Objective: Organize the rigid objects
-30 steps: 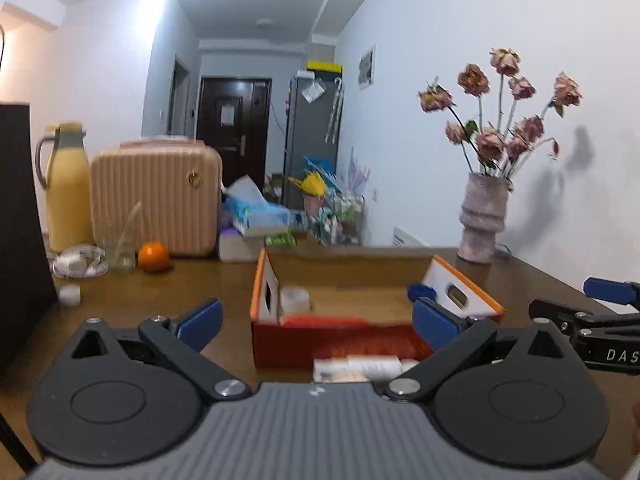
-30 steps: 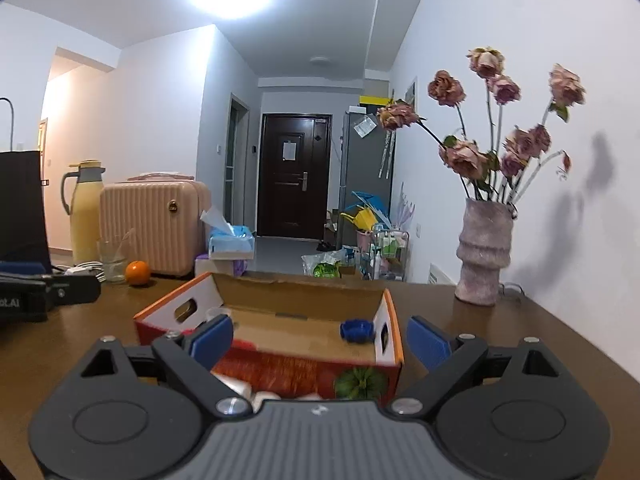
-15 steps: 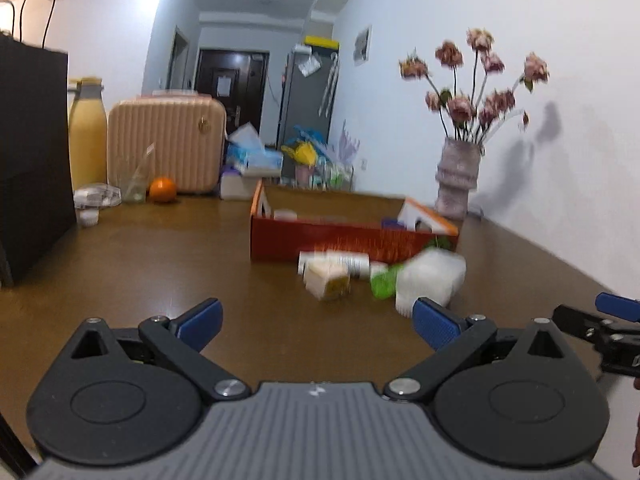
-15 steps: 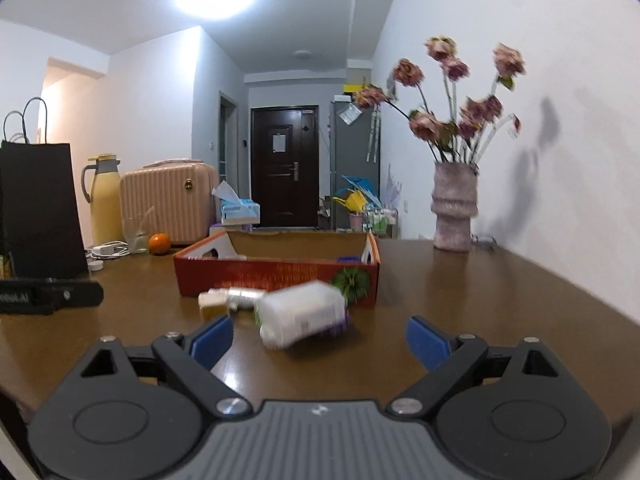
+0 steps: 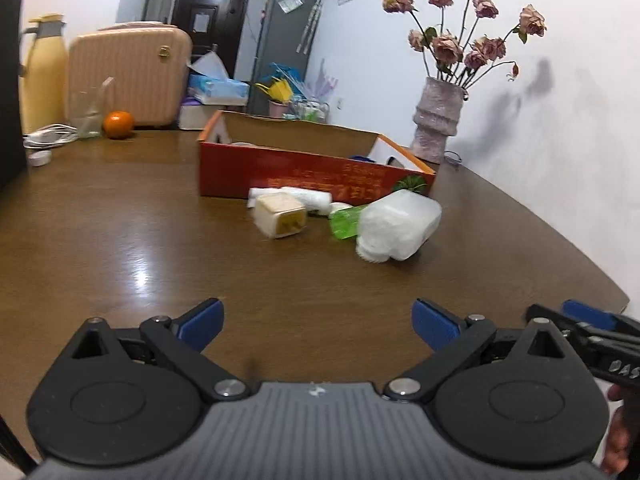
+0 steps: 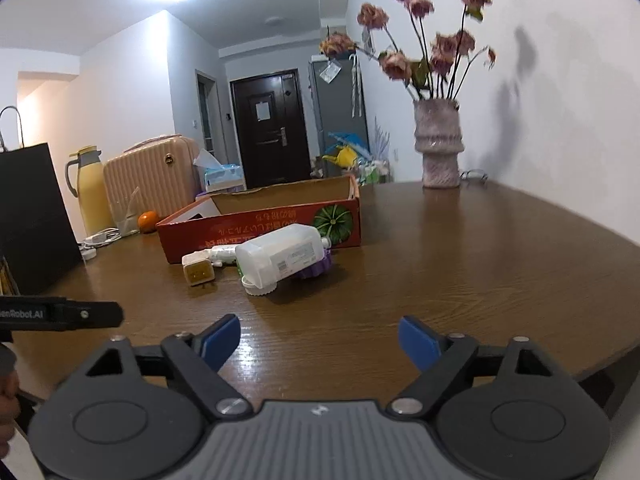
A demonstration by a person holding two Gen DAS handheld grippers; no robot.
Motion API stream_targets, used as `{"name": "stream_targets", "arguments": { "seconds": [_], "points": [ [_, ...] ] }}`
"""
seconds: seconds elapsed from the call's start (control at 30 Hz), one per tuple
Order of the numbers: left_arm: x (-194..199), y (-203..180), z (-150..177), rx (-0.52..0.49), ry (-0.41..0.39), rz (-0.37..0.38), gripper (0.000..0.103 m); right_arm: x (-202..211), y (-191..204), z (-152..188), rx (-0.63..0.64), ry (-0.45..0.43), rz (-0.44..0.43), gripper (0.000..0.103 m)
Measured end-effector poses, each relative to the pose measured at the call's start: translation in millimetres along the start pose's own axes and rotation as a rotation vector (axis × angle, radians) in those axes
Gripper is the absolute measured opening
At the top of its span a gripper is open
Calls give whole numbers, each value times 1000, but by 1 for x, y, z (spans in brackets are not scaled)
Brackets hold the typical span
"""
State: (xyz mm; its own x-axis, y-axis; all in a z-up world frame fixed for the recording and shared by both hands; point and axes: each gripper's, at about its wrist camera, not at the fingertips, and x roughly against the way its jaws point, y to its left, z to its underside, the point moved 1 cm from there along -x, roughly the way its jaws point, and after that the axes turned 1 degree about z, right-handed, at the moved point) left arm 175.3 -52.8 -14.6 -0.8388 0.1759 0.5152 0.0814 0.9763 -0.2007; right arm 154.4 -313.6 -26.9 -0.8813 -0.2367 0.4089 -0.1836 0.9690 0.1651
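An open red cardboard box (image 5: 316,172) (image 6: 260,220) stands on the brown table. In front of it lie a white plastic jar (image 5: 398,226) (image 6: 280,258) on its side, a small cream cube container (image 5: 282,220) (image 6: 198,274), a white tube (image 5: 308,196) (image 6: 224,254), a green packet (image 5: 346,220) and a purple item (image 6: 316,268) partly hidden behind the jar. My left gripper (image 5: 318,320) and right gripper (image 6: 320,340) are both open and empty, held back from the pile above the table's near part.
A vase of dried roses (image 5: 438,120) (image 6: 438,144) stands by the right wall. At the far left are an orange (image 5: 118,124), a glass (image 5: 90,118), a yellow thermos (image 5: 42,76), a pink case (image 5: 128,76) and a black bag (image 6: 34,216).
Both grippers have pulled back from right over the box towards the table's near edge. The jar, cube and tube in front of the box came into view. Both stayed open.
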Motion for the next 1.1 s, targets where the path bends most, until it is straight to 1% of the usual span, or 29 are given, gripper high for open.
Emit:
{"name": "stream_targets", "arguments": {
  "seconds": [0.07, 0.13, 0.2, 0.23, 0.27, 0.33, 0.4, 0.53, 0.6, 0.67, 0.7, 0.73, 0.77, 0.83, 0.87, 0.9, 0.97, 1.03, 1.1],
  "points": [
    [-15, -7, -8, 17, 16, 23, 97, -15, -5, -7, 5, 8, -2, 79],
    [-32, -14, -17, 43, 43, 46, 93, -31, -13, -15, 2, 13, 0, 76],
    [-49, -19, -25, 60, 68, 65, 85, -49, -22, -24, -17, 24, -3, 70],
    [-57, -22, -29, 71, 78, 69, 83, -57, -27, -28, -31, 30, -9, 65],
    [-65, -23, -34, 83, 88, 75, 80, -64, -31, -33, -47, 34, -20, 64],
    [-79, -25, -43, 117, 104, 94, 75, -82, -39, -42, -81, 47, -50, 62],
    [-93, -25, -52, 159, 111, 115, 73, -100, -43, -52, -102, 46, -82, 62],
    [-114, -24, -66, 212, 111, 128, 67, -135, -44, -69, -115, 47, -131, 62],
    [-125, -24, -69, 233, 125, 135, 62, -153, -43, -74, -130, 55, -147, 59],
    [-134, -23, -71, 255, 140, 144, 58, -169, -42, -77, -156, 68, -179, 47],
    [-138, -21, -71, 266, 147, 157, 58, -176, -43, -78, -178, 74, -205, 45],
    [-140, -21, -71, 274, 152, 167, 58, -181, -43, -78, -199, 83, -236, 41],
    [-143, -20, -71, 283, 156, 180, 58, -187, -44, -78, -225, 93, -271, 39],
    [-146, -19, -70, 302, 162, 201, 57, -195, -47, -76, -276, 118, -331, 38],
    [-147, -18, -70, 311, 165, 205, 55, -197, -47, -74, -291, 129, -351, 38],
    [-146, -18, -70, 319, 163, 211, 51, -197, -46, -74, -298, 137, -362, 38],
    [-141, -19, -71, 310, 152, 201, 49, -196, -44, -73, -309, 155, -376, 36],
    [-134, -20, -70, 290, 140, 195, 46, -189, -39, -72, -307, 167, -369, 34],
    [-122, -22, -69, 262, 130, 201, 41, -177, -33, -70, -289, 156, -346, 32]
  ]
}}
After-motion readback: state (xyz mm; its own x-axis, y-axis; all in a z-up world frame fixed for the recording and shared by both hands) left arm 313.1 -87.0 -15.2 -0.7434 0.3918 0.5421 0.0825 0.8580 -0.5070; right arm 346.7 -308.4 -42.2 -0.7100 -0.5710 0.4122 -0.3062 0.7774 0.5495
